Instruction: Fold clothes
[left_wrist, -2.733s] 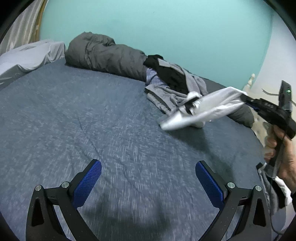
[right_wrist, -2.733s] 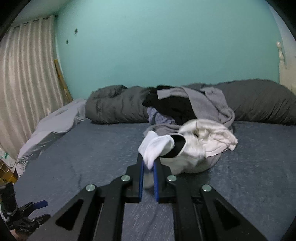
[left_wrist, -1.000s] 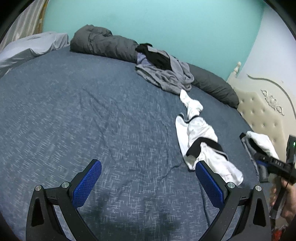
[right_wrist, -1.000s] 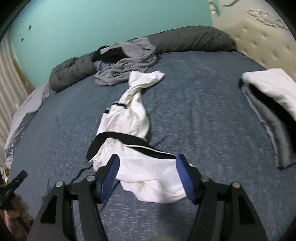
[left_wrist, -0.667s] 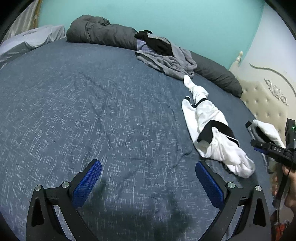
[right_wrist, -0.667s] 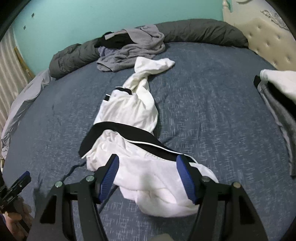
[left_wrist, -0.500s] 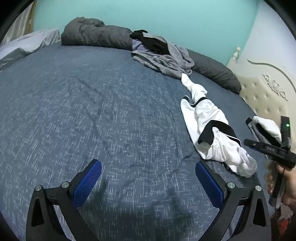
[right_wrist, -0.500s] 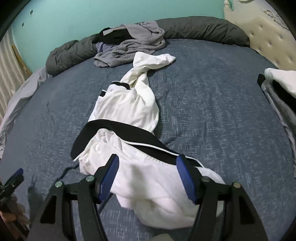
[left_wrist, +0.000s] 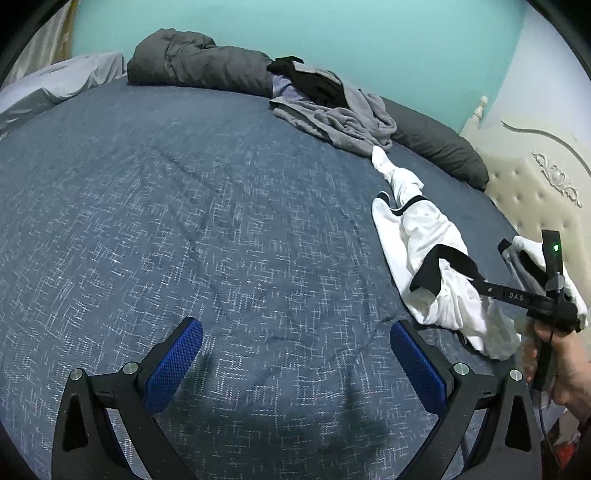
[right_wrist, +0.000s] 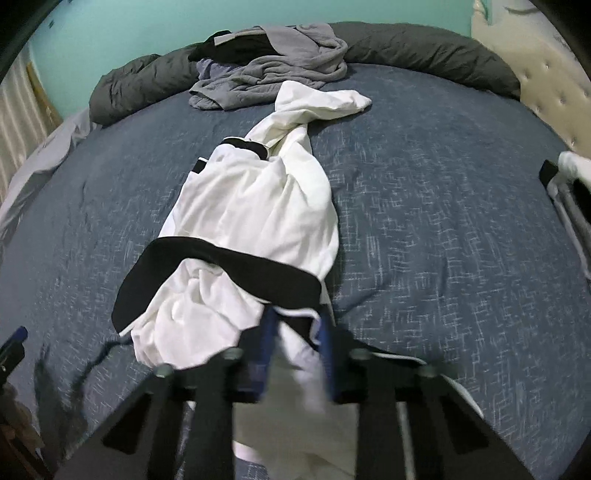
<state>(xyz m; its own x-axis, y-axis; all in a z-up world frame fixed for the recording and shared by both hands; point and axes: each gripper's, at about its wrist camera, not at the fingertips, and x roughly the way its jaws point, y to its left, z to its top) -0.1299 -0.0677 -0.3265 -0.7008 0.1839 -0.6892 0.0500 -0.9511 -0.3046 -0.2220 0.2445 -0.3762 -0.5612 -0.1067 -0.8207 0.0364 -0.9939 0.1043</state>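
A white garment with black trim lies stretched out in a crumpled line on the blue bed. My right gripper is down at its near end, blurred, its fingers drawn close with white cloth and black trim bunched between them. From the left wrist view, the garment lies to the right, with the right gripper reaching into its near end, held by a hand. My left gripper is open above bare bedding, holding nothing.
A pile of grey and black clothes sits at the far side against a dark grey duvet. A folded stack of white and grey items lies at the right edge by the cream headboard.
The right gripper dragged the white garment out of the pile, let it drop, then moved onto its near end and drew its fingers in on the cloth. The left gripper stayed open.
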